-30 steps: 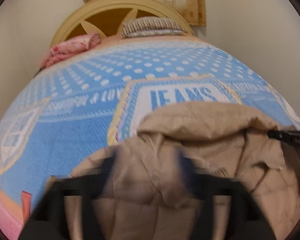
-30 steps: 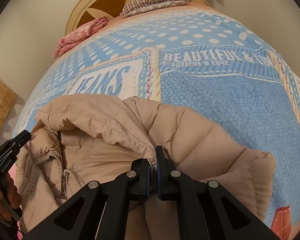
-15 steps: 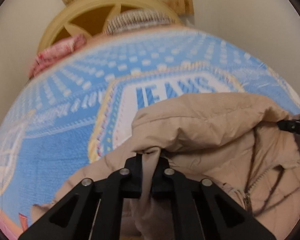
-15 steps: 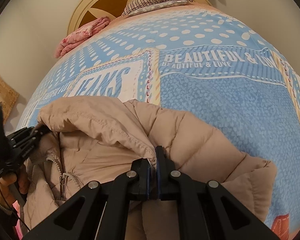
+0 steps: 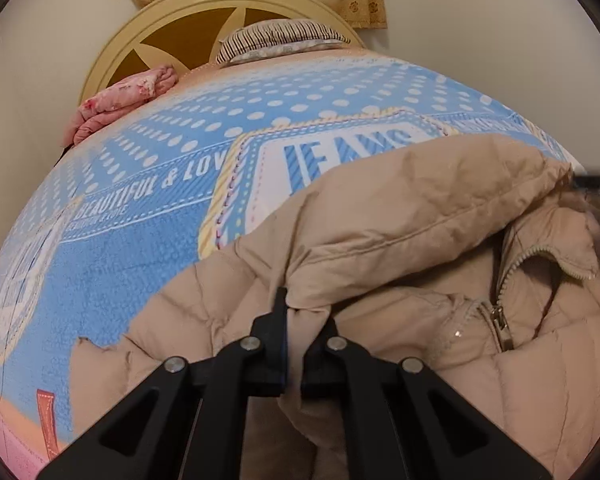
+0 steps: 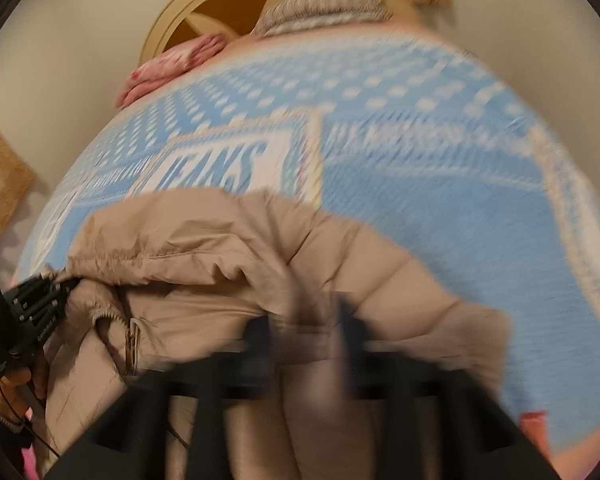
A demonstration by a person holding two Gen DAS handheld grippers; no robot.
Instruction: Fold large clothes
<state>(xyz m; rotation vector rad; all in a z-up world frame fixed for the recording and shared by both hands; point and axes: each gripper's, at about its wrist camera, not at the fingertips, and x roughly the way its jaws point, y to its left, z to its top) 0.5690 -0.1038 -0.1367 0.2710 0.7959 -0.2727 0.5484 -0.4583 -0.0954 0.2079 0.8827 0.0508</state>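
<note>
The right wrist view is smeared by motion, so the right gripper [image 6: 304,320] shows only as dark streaks low in the picture; its jaws have just been opening and now stand apart, with a fold of the beige jacket [image 6: 228,248] between them, though whether the pads touch the cloth cannot be told. The print on the blue bedspread [image 6: 440,216] beyond the jacket is blurred there too. The jacket lies crumpled on the near part of the bedspread, its lower part cut off by both pictures' bottom edges and partly hidden behind the gripper frames. In the left wrist view the left gripper [image 5: 296,320] points down at the jacket with its jaws pinched tight on a bunched edge of the cloth, just left of the zipper [image 5: 500,320]. The same gripper appears at the jacket's left edge in the right wrist view, with a hand [image 6: 18,388] below it, half cut off by the frame. Far beyond the jacket lie a striped pillow [image 5: 280,38] and a folded pink blanket [image 5: 124,100] against the headboard [image 5: 172,28].
</note>
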